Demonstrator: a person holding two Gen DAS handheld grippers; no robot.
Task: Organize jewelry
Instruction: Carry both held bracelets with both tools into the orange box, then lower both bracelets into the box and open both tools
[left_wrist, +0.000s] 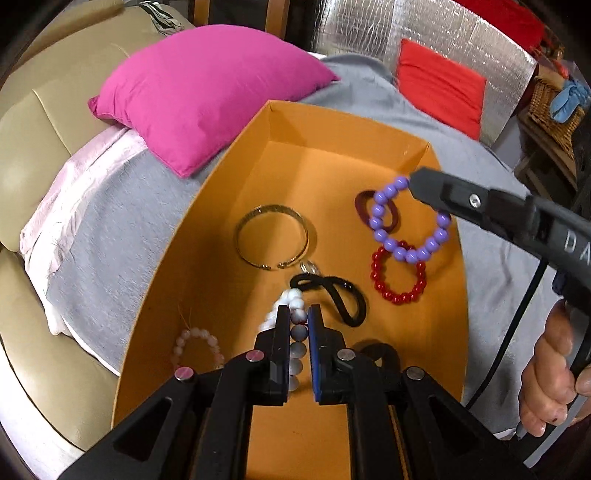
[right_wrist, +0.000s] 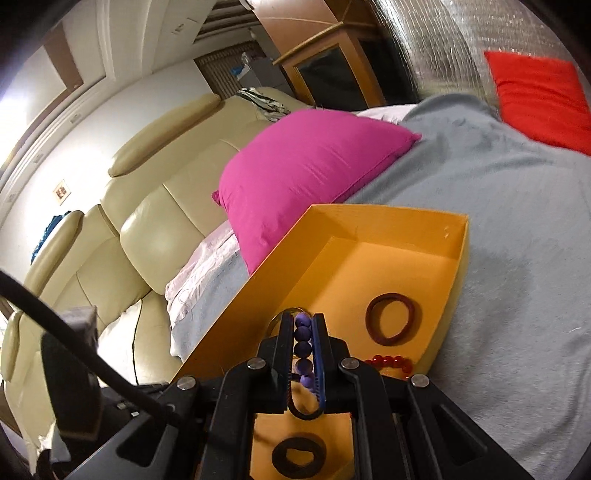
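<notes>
An orange box (left_wrist: 207, 236) lies on a grey blanket and holds jewelry. My left gripper (left_wrist: 299, 314) is shut on a white bead bracelet (left_wrist: 297, 332) low over the box floor. My right gripper (left_wrist: 412, 182) is shut on a purple bead bracelet (left_wrist: 406, 254) and holds it hanging above the box; in the right wrist view the purple bracelet (right_wrist: 303, 347) sits between its fingers (right_wrist: 303, 319). In the box lie a gold bangle (left_wrist: 271, 236), a red bead bracelet (left_wrist: 399, 277), a dark red ring (left_wrist: 376, 210), a black hair tie (left_wrist: 332, 295) and a pink bead bracelet (left_wrist: 199, 345).
A magenta pillow (left_wrist: 207, 88) lies behind the box's far left corner. A red cushion (left_wrist: 439, 88) leans at the back right. A beige leather sofa (right_wrist: 122, 229) runs along the left. A wicker basket (left_wrist: 550, 110) stands far right. Another black hair tie (right_wrist: 299, 456) lies near the box's front.
</notes>
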